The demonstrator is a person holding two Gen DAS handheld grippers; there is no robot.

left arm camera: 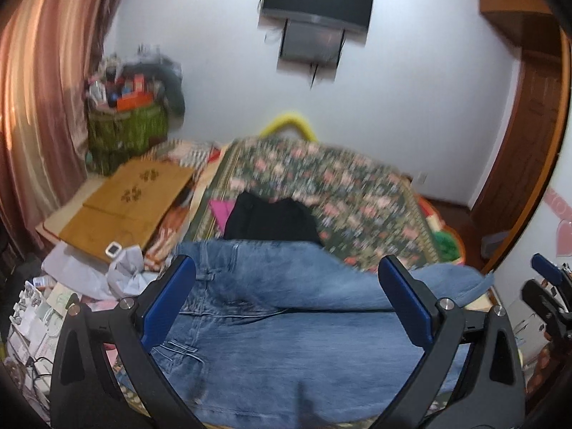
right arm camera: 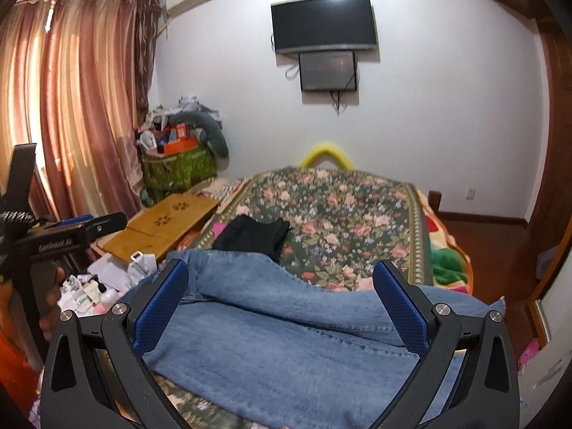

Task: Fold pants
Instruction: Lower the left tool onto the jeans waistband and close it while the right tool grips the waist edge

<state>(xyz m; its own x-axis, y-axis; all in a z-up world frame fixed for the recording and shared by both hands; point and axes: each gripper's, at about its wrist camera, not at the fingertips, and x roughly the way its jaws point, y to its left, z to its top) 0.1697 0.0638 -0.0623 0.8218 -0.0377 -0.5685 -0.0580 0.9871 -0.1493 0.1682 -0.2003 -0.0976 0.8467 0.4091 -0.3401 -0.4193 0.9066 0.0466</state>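
Denim pants (right arm camera: 286, 350), no legible label

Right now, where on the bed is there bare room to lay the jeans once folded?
The floral bedspread is free beyond the jeans, to the right of the black garment, up to the far end. The left side is crowded: wooden board, papers and bottles. Both grippers, left and right, are open above the jeans.

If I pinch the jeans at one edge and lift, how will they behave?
The jeans will probably droop: they already lie in soft folds on the bedspread. The denim looks thick, so likely heavy for one pinch. Both the left hand-held gripper and the right hand-held gripper are open.
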